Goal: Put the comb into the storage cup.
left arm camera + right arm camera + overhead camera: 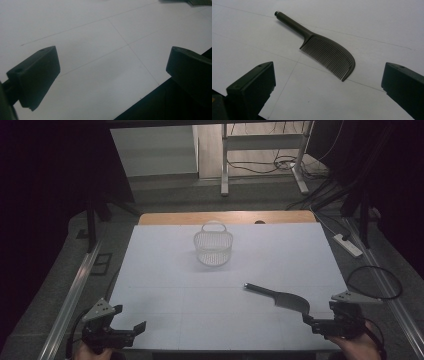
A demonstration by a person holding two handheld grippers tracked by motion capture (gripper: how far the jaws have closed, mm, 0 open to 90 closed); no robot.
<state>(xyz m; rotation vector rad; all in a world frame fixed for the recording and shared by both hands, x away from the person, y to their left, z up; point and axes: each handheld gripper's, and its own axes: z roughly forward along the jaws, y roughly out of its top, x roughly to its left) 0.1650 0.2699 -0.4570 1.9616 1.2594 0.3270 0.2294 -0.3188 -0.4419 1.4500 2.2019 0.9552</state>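
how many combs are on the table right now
1: a dark plastic comb with a long handle lies flat on the white table, near its right front, just ahead of the right gripper.

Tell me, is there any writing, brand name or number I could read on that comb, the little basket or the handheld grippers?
None: no text can be read.
Comb: plain dark plastic, no marking shows on handle or spine.
Basket: plain white mesh, no label in sight.
Left gripper and right gripper: bare black jaws with small screw holes, no lettering.
White table: thin seam lines, no print.
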